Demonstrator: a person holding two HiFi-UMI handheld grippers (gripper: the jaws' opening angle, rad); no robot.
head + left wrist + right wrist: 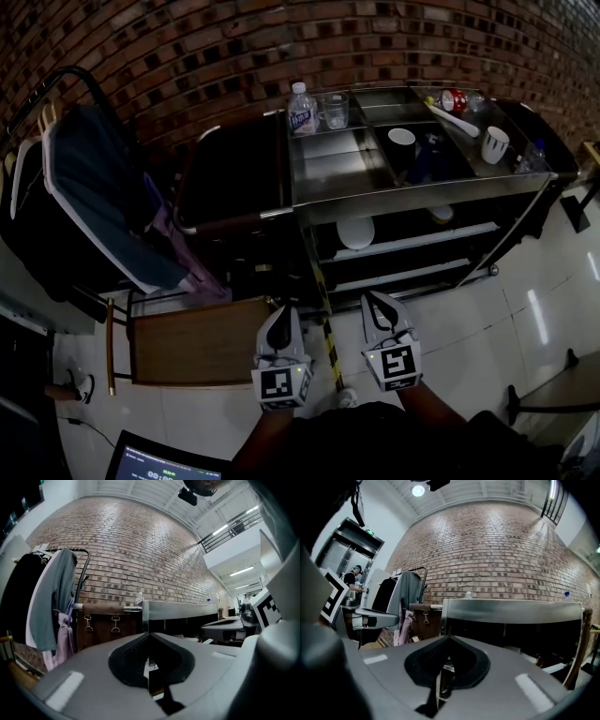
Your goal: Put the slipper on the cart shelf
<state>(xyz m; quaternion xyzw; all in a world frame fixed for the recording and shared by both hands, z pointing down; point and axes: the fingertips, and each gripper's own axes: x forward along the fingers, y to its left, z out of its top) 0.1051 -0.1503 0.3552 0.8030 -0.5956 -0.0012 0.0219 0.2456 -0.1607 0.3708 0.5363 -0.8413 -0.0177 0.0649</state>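
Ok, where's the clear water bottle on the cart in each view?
Head view: water bottle top centre, on the cart.
Left gripper view: just left of centre, above the cart's rim.
Right gripper view: centre, above the rim.
Shared landmark: hanging clothes left of the cart.

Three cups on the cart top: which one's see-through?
The glass beside the water bottle, far left; the middle cup and the right mug are both white.

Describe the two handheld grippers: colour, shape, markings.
The left gripper and right gripper match: pale grey shells tapering to a point, with black ribbed pads lining the jaws. Each carries a white cube at its rear printed with black square markers. No cables show. The person's clothing behind them looks dark.
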